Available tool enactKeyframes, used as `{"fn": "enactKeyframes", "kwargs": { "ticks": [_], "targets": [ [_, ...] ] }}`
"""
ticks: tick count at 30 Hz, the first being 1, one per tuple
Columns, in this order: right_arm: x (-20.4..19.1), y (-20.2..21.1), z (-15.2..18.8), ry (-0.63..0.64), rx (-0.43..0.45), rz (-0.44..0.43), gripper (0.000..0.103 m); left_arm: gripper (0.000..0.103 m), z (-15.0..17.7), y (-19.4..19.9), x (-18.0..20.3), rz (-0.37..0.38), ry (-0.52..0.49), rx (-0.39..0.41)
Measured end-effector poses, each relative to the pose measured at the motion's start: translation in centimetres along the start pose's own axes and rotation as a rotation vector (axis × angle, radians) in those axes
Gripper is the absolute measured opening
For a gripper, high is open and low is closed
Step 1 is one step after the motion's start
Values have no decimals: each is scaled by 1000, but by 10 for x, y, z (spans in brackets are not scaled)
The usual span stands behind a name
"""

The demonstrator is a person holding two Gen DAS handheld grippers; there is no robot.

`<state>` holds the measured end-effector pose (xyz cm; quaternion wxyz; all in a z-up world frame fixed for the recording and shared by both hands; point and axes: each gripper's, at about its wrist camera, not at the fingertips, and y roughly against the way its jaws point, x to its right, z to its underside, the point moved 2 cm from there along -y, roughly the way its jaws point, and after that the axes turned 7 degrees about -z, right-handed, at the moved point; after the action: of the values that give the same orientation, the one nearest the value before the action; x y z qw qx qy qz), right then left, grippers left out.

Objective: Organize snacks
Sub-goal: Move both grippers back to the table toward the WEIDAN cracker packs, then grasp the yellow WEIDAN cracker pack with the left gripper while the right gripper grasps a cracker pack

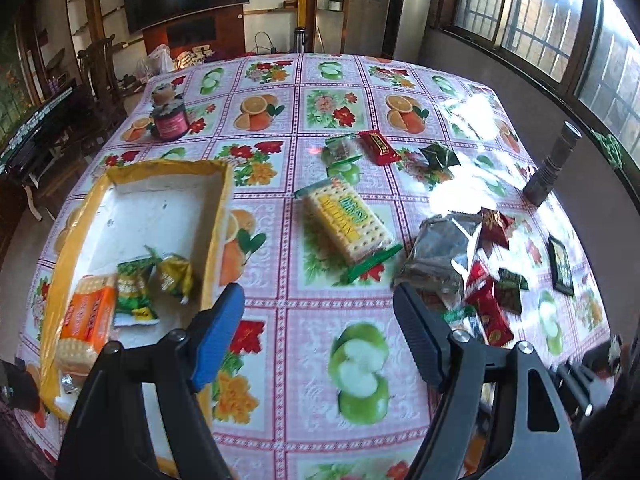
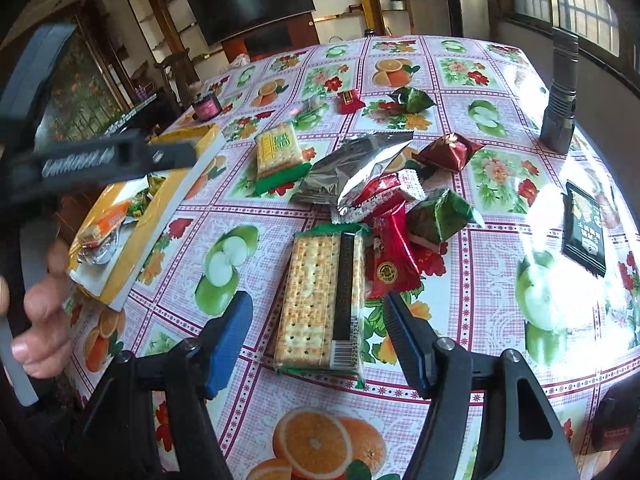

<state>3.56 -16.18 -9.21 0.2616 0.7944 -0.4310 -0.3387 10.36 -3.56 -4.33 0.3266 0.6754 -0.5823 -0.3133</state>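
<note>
Jaws, left: your left gripper [image 1: 318, 330] stands wide apart, nothing between its fingers, only tablecloth [image 1: 280, 420] beneath.
Jaws, right: your right gripper [image 2: 318, 330] also stands wide apart, holding nothing; a cracker pack [image 2: 322, 300] with a barcode lies flat on the cloth between the two fingers, its near end reaching into the gap, contact not discernible.
Box: the yellow-rimmed box [image 1: 218, 216] sits just left of your left jaws, holding an orange biscuit pack [image 1: 86, 320], a green-wrapped snack [image 1: 132, 286] and a yellow-wrapped snack [image 1: 174, 274].
Ahead of left jaws: a second cracker pack [image 1: 348, 220], yellow and green label, lies alone on the cloth.
Right of left jaws: a silver foil bag [image 1: 440, 256] with red and green wrapped snacks heaped at its side.
Beyond right jaws: the same heap, with a red packet [image 2: 390, 268] just beside the barcoded pack's far right corner.
Far right: a black sachet [image 2: 584, 228] lies apart; a flashlight [image 2: 560, 96] stands upright near the table edge.
Far left: a dark jar [image 1: 170, 116] stands beyond the box.
</note>
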Motion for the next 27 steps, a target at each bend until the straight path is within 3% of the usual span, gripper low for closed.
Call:
{"fn": "enactKeyframes", "kwargs": {
  "ticks": [6, 15, 17, 18, 21, 23, 24, 27],
  "targets": [
    [-5, -10, 3, 9, -35, 17, 67, 77, -25, -37, 15, 1, 65, -51],
    [-3, -29, -4, 28, -95, 35, 67, 77, -49, -103, 39, -43, 49, -148],
    [-5, -33, -5, 65, -111, 71, 67, 77, -50, -113, 41, -45, 47, -165],
    [-6, -35, -7, 75, -114, 80, 66, 77, -49, -120, 42, -42, 46, -177],
    [-4, -35, -8, 93, -116, 114, 48, 78, -49, -127, 46, -73, 12, -165],
    [-1, -33, -8, 96, -117, 117, 47, 77, -49, -127, 49, -74, -1, -150],
    [1, -33, -8, 100, -118, 115, 47, 75, -49, -127, 50, -72, -6, -143],
    [5, -27, -8, 78, -103, 101, 46, 50, -46, -121, 53, -67, -33, -123]
  ]
}}
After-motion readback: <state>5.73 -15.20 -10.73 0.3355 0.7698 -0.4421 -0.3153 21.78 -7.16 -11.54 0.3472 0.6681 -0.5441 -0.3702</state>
